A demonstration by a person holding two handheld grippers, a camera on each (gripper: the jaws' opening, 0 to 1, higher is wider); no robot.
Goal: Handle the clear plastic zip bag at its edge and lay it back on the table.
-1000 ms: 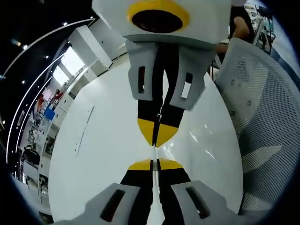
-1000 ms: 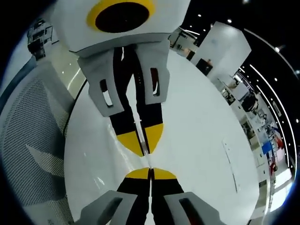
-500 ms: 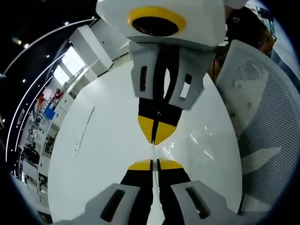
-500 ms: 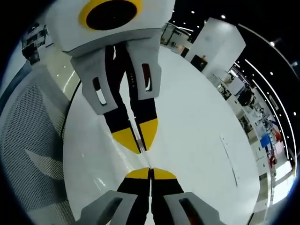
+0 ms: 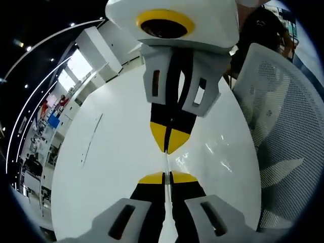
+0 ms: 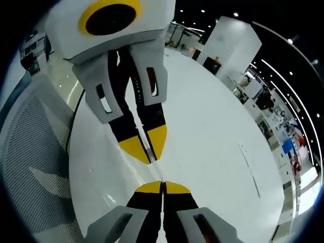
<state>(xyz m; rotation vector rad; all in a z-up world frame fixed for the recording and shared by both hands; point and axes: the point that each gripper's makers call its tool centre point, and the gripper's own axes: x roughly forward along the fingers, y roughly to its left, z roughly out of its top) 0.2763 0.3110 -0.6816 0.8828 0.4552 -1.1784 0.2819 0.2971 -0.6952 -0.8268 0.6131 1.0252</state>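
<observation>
Zip bag (image 5: 167, 164) of clear plastic was stretched edge-on between the two grippers, showing in the left gripper view as a thin pale line running from one pair of yellow tips to the other, above the white table (image 5: 111, 152). In the right gripper view the bag (image 6: 156, 167) appeared the same way, a narrow strip between the tips, hard to make out against the glossy tabletop (image 6: 212, 152).

The left gripper (image 5: 167, 177) rose from the bottom of its own view with its jaws pressed together on the bag's edge, no gap visible between the yellow tips. Facing it from above, the right gripper (image 5: 167, 144) also had its jaws closed on the bag, its tips pointing toward the left gripper's and near them, with the short span of plastic between.

In the right gripper view the right gripper (image 6: 162, 186) pinched the bag with its jaws tight together, and the left gripper (image 6: 148, 149) came in from above, tilted slightly, its jaws likewise clamped on the plastic.

A white mesh chair (image 5: 283, 131) stood just beside the table edge, and showed in the right gripper view as well (image 6: 35, 152). A thin pale strip (image 5: 90, 142) lay flat on the table, well apart from the grippers.
</observation>
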